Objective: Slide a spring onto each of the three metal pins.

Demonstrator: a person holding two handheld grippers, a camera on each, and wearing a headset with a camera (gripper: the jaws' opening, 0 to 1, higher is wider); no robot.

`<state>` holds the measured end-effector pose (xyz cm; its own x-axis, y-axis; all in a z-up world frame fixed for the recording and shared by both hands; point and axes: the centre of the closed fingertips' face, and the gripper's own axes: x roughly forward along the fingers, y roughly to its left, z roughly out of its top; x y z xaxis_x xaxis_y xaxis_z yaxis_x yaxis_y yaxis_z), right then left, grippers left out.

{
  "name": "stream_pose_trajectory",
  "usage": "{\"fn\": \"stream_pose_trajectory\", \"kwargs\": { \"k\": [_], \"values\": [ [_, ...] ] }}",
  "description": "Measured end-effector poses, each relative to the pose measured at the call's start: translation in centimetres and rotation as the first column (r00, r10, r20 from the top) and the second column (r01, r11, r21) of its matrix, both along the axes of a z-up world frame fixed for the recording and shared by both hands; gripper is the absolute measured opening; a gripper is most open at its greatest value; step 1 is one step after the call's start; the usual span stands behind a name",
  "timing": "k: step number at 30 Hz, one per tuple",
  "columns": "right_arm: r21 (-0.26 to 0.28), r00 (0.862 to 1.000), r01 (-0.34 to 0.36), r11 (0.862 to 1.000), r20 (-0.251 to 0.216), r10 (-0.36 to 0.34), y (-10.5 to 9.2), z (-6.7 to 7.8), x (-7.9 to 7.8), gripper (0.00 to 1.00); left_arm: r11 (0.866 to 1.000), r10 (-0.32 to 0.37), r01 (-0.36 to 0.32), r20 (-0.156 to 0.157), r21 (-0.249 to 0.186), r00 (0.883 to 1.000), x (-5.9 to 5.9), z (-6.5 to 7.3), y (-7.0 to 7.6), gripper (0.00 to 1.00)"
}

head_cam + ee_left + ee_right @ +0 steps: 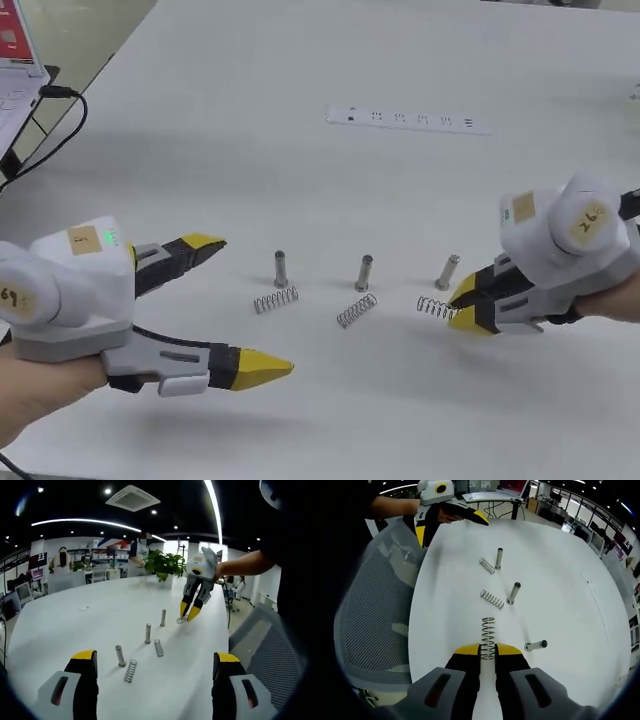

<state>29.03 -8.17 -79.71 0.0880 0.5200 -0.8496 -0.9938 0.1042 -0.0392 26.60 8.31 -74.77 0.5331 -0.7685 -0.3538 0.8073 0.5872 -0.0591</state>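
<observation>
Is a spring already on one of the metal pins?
No, the three pins are bare: two springs lie on the table, and the right hand-held gripper pinches the third spring.

Tabletop [300, 60]: white, smooth and matt, with a faint soft sheen.
Pin [365, 272], all three: bare grey metal, smooth, dull satin shine.
Spring [357, 310], all three: thin bare metal wire, brighter than the pins.
Left gripper [250, 305] and right gripper [462, 306]: matt white plastic shells, grey and black plastic below; jaws tipped in smooth yellow plastic.
Power strip [408, 120]: smooth white plastic.
Chair [375, 610]: grey woven mesh, rough-looking.
</observation>
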Motion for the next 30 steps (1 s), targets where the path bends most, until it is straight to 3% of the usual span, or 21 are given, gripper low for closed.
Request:
{"fn": "stream_pose_trajectory", "kwargs": {
  "k": [2, 8, 10, 16, 22, 30],
  "values": [
    [0.006, 1.0, -0.009, 1.0, -0.001, 0.009, 0.5, 0.3, -0.3, 0.08, 1.0, -0.015, 0.015, -0.007, 0.003, 1.0, -0.3, 0.0, -0.2, 0.86],
    [0.002, 0.998, -0.055, 0.998, 0.006, 0.055, 1.6, 0.7, -0.8, 0.08, 0.999, -0.036, 0.036, -0.012, -0.01, 0.999, -0.6, -0.1, -0.6, 0.8],
    [-0.002, 0.998, -0.064, 0.998, 0.012, 0.064, 1.9, 0.8, -0.8, 0.08, 0.999, -0.047, 0.047, -0.002, -0.017, 0.999, -0.6, 0.2, -0.9, 0.78],
    [-0.006, 0.996, -0.091, 0.996, 0.012, 0.091, 2.4, 0.8, -1.4, 0.08, 0.995, -0.092, 0.091, -0.009, -0.048, 0.996, -0.6, 0.9, -2.1, 0.65],
    [-0.018, 0.992, -0.126, 0.992, 0.014, 0.126, 2.8, 0.8, -1.8, 0.08, 0.985, -0.15, 0.147, -0.031, -0.085, 0.988, -0.4, 0.6, -4.1, 0.54],
    [-0.015, 0.988, -0.151, 0.988, 0.023, 0.151, 3.6, 1.0, -2.4, 0.08, 0.969, -0.243, 0.241, -0.042, -0.052, 0.969, -0.4, -0.8, -7.0, 0.43]
  ]
}}
